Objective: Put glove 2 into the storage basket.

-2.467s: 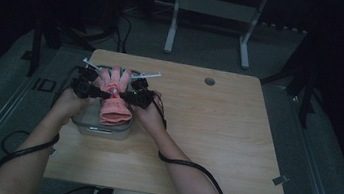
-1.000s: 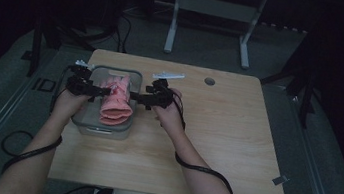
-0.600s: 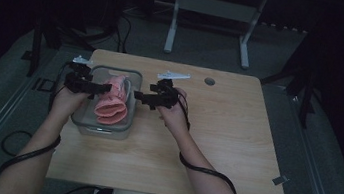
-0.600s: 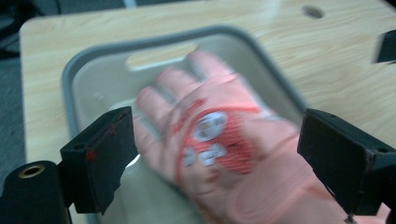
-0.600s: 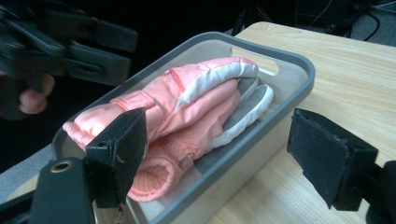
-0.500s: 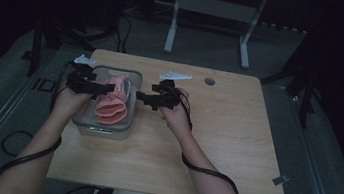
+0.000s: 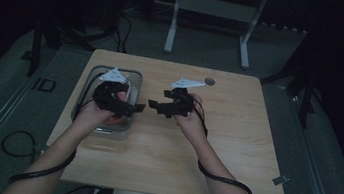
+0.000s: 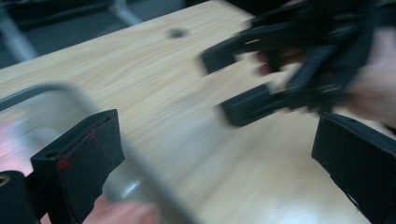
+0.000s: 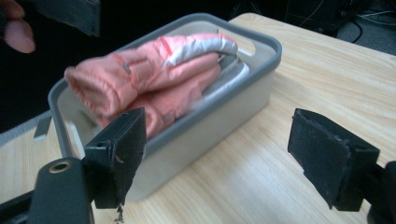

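Observation:
A pair of pink and white gloves (image 9: 154, 79) lies in a grey bin (image 9: 219, 107) at the table's left side (image 7: 81, 100). In the high view my left hand and gripper (image 7: 136, 107) hover over the bin's right edge, jaws pointing right, hiding most of the gloves. The left gripper (image 8: 219, 140) has just been opening its jaws and is open with nothing between them. My right gripper (image 7: 154, 107) faces it over bare wood just right of the bin. It is open (image 9: 224, 144), with nothing between its pads. It appears blurred in the left gripper view (image 8: 289, 70).
The wooden table (image 7: 233, 150) has a round cable hole (image 7: 209, 81) near its far edge. A white stand (image 7: 212, 6) rises on the floor beyond the table. A black cable (image 7: 17, 145) loops on the floor at the left.
The gloves, held up over the bin by both grippers earlier, now lie in it. Both grippers have let go and moved right, the left one farther, to the bin's right edge.

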{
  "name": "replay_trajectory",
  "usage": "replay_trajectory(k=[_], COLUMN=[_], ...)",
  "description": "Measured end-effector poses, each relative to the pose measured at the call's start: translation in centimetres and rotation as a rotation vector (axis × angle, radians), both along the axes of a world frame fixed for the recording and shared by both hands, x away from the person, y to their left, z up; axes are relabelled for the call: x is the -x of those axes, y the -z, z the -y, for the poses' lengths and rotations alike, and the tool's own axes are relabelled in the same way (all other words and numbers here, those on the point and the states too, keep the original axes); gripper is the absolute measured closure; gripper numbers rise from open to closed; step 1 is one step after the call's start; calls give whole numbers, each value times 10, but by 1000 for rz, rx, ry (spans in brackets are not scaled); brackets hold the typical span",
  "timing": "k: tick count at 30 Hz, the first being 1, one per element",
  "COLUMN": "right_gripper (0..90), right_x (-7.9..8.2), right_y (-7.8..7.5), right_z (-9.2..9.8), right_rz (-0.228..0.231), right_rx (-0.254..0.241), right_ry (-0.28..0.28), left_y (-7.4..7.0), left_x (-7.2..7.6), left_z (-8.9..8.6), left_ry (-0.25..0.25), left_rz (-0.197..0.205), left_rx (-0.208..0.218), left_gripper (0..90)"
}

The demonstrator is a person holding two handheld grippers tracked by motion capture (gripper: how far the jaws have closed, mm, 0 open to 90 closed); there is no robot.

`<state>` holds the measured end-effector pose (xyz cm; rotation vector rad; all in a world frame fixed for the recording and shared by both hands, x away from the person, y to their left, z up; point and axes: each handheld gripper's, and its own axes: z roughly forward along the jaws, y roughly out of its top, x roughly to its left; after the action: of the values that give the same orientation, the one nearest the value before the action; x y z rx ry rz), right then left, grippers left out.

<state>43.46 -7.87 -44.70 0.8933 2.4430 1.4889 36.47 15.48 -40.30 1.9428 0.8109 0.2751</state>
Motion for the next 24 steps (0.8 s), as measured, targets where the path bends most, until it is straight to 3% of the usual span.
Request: replay_trajectory(k=[2, 6, 12, 20, 24], right_gripper=[196, 196, 196, 196, 196], right_x=[3, 8, 15, 25, 28], right_y=[2, 8, 15, 24, 32], right_z=[5, 16, 33, 48, 56], right_rz=[1, -4, -10, -11, -16], right_rx=[2, 9, 21, 41, 53], right_ry=[2, 0, 0, -3, -1], left_y=[1, 5, 16, 30, 38], left_x=[6, 15, 28, 41, 44], left_z=[11, 33, 58, 82, 90], left_ry=[65, 136, 182, 225, 249], left_rz=[18, 26, 55, 97, 87], left_rx=[12, -31, -89, -132, -135], left_gripper=[15, 15, 16, 15, 16])
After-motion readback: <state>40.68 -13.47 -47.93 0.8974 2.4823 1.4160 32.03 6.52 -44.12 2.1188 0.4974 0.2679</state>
